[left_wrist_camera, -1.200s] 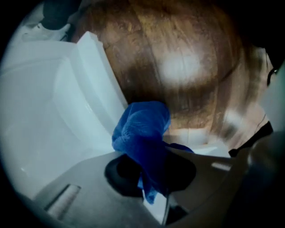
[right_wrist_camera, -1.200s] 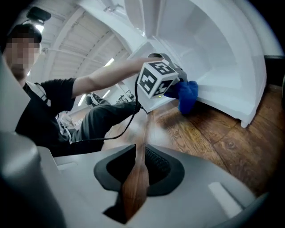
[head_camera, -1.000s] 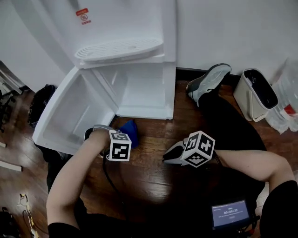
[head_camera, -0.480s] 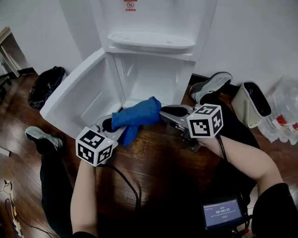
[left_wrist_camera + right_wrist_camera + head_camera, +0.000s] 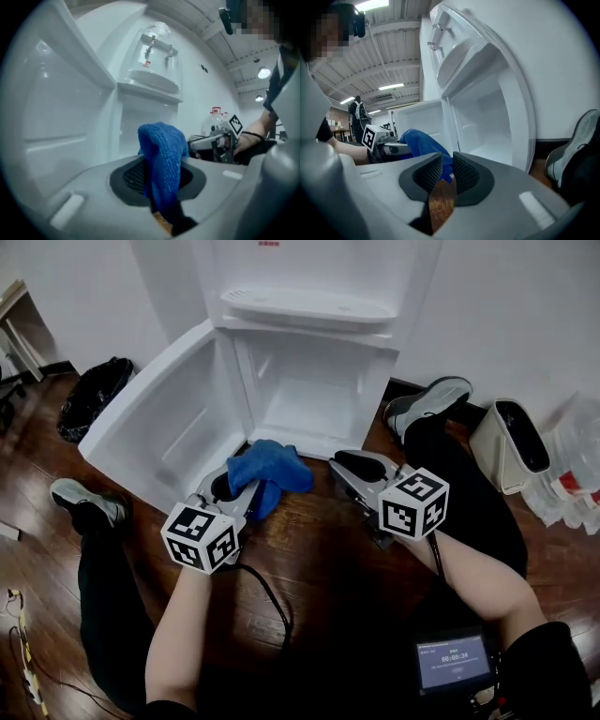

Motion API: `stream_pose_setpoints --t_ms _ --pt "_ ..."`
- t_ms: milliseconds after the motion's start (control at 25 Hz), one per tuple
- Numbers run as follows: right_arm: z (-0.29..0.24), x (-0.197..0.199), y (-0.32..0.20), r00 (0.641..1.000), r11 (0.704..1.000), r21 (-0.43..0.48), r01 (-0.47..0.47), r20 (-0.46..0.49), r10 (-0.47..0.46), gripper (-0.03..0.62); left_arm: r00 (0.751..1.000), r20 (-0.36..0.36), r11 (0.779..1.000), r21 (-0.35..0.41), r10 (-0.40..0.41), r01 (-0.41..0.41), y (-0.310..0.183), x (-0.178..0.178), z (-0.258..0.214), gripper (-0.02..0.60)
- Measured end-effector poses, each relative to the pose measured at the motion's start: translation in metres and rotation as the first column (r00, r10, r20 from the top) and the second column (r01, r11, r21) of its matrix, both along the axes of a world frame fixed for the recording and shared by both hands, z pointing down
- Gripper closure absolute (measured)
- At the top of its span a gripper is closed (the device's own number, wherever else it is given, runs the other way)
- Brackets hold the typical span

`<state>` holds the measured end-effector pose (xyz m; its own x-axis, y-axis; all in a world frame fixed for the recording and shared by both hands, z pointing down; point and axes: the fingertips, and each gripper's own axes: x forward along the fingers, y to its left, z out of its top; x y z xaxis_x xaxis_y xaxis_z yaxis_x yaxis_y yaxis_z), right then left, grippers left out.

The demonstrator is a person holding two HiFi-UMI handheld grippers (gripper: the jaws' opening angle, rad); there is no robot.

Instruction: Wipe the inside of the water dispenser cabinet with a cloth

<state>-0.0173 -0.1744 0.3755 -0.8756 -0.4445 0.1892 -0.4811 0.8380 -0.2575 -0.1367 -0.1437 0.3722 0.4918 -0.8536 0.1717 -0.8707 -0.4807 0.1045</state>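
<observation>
Item: crumpled blue knitted cloth [image 5: 269, 468], frame centre, before open white water dispenser cabinet [image 5: 319, 390] | we log left gripper [image 5: 242, 495] pinching it | right gripper [image 5: 345, 467], centre-right: jaws pressed together.

Blue cloth [image 5: 267, 470] bunched, off floor — open white cabinet [image 5: 319, 381] just behind.

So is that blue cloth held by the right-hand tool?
No, the blue cloth is pinched in the left gripper; the right gripper is shut on nothing.

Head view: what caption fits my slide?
The left gripper holds a blue cloth before the open cabinet; the right gripper is shut, empty.
</observation>
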Motion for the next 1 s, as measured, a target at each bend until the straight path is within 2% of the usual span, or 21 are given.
stream_pose_setpoints --t_ms 160,360,1000 --pt "-0.011 -0.006 0.007 1.000 0.998 0.059 0.025 0.006 -0.025 0.528 1.000 0.020 1.000 0.020 0.000 -0.001 0.001 0.005 -0.001 0.502" --pt "-0.013 -0.012 0.017 0.998 0.989 0.136 0.054 -0.029 -0.051 0.528 0.999 0.042 1.000 0.021 0.022 -0.023 0.004 0.009 0.003 0.502" --pt "-0.007 -0.013 0.016 0.998 0.990 0.132 0.052 -0.042 -0.047 0.528 0.999 0.016 0.999 0.018 0.049 -0.050 0.005 0.015 0.005 0.502"
